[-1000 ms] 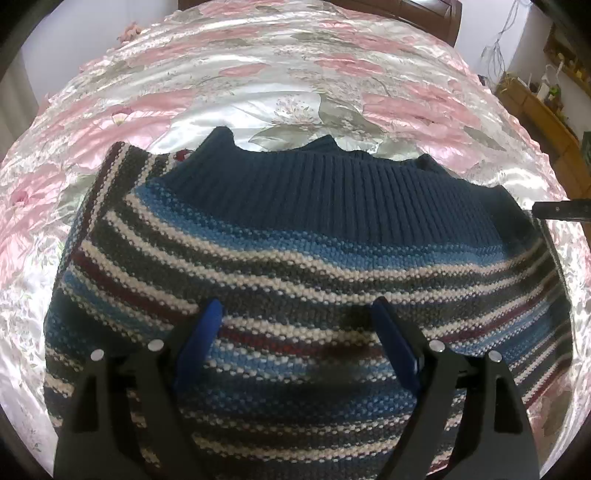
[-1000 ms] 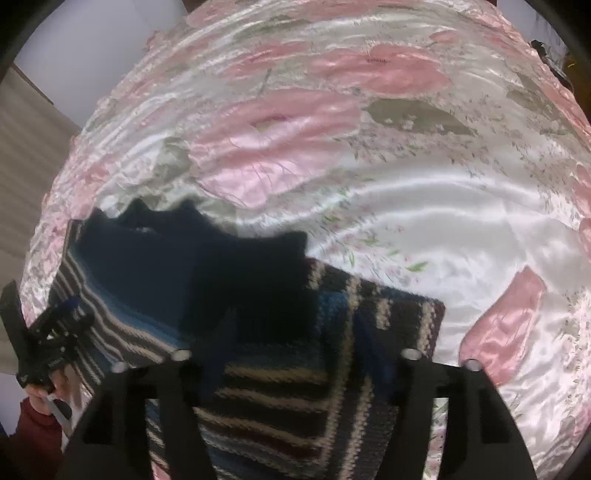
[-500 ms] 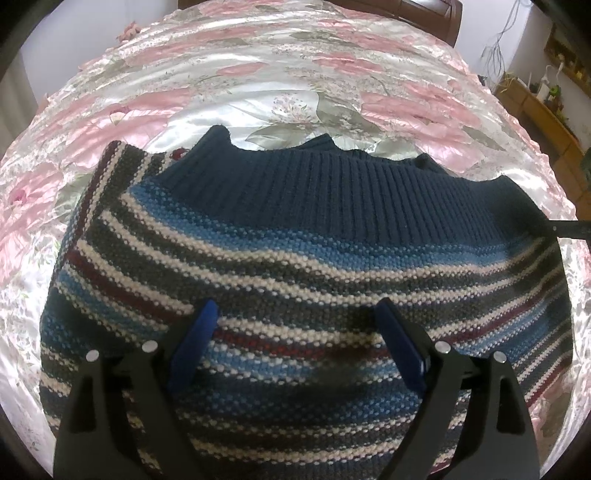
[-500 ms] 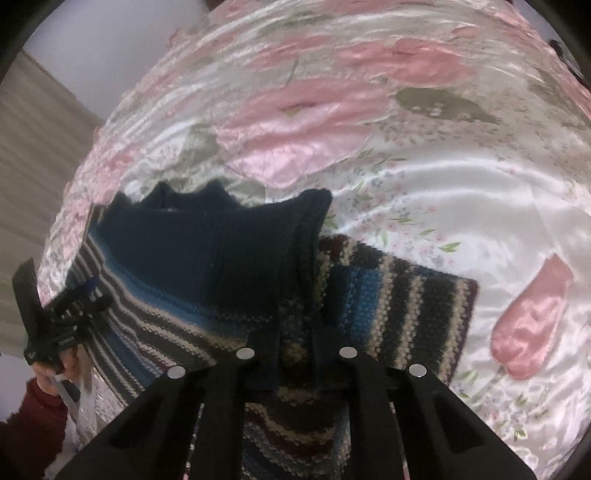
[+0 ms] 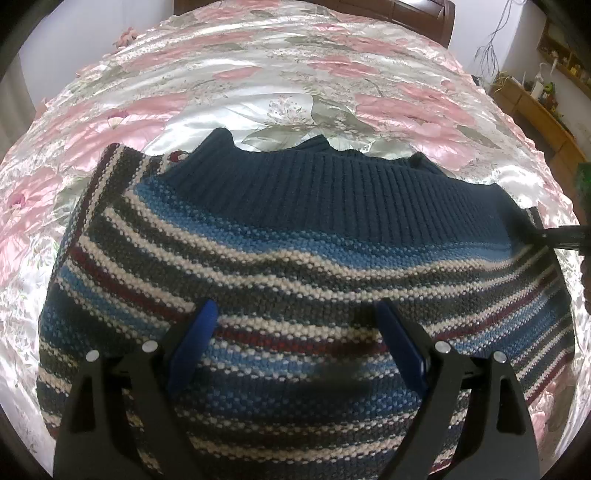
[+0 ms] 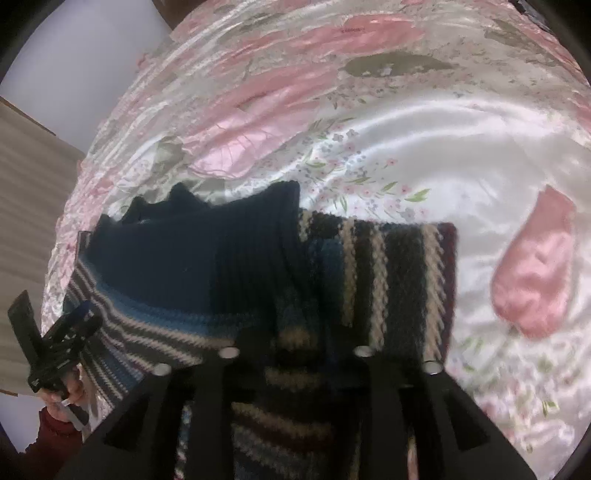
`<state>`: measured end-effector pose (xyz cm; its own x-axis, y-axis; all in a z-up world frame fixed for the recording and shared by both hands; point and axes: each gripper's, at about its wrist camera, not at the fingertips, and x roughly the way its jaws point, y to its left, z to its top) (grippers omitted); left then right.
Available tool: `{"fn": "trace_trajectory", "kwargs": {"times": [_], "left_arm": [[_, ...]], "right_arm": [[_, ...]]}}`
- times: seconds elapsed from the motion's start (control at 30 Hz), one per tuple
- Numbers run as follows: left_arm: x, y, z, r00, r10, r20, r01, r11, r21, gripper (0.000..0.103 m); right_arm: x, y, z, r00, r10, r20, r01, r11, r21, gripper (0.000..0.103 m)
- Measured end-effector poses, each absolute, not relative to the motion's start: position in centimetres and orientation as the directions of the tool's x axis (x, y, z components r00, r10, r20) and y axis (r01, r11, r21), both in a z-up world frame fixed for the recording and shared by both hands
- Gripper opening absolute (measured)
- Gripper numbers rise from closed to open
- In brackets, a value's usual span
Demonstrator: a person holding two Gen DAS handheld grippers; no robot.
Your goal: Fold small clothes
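A striped knitted sweater with a navy ribbed band (image 5: 303, 266) is lying across the pink floral satin bedspread (image 5: 258, 85), its long axis running left to right, ribbed band pointing far. The left gripper (image 5: 295, 325) is hovering above it, fingers apart. The right gripper (image 6: 295, 332) is clamping the sweater's right edge.

Covering the bed: a glossy floral bedspread (image 5: 280, 66). Standing at the far edge, a dark wooden headboard (image 5: 406, 14); beyond the right edge, a cluttered wooden shelf (image 5: 535, 107).
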<state>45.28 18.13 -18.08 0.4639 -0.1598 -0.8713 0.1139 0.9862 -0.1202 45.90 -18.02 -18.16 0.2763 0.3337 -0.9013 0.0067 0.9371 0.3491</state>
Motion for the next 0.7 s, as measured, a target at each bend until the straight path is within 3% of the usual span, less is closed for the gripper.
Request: {"fn": "trace_trajectory", "kwargs": {"times": [0.1, 0.47, 0.6, 0.63, 0.7], "left_arm": [[45.2, 18.1, -18.0, 0.468, -0.162, -0.869, 0.115, 0.986, -0.122, 0.087], [44.8, 17.8, -17.9, 0.485, -0.152, -0.861, 0.120, 0.987, -0.107, 0.087], [44.8, 17.9, -17.9, 0.487, -0.154, -0.860, 0.119, 0.987, -0.110, 0.087], [44.8, 17.9, -17.9, 0.487, -0.154, -0.859, 0.118, 0.987, -0.110, 0.087], [44.8, 17.8, -17.9, 0.487, -0.152, -0.860, 0.118, 0.987, -0.108, 0.088]], "right_arm": [[43.7, -18.2, -16.8, 0.303, 0.323, -0.897, 0.001, 0.941, 0.340, 0.055], [34.2, -19.1, -14.8, 0.335, 0.306, -0.891, -0.013, 0.947, 0.320, 0.051], [33.1, -17.5, -14.3, 0.302, 0.330, -0.894, -0.071, 0.943, 0.324, 0.042], [32.8, -17.2, -14.4, 0.291, 0.318, -0.902, -0.081, 0.948, 0.307, 0.038], [32.6, -16.6, -14.9, 0.271, 0.256, -0.928, -0.079, 0.967, 0.244, 0.019]]}}
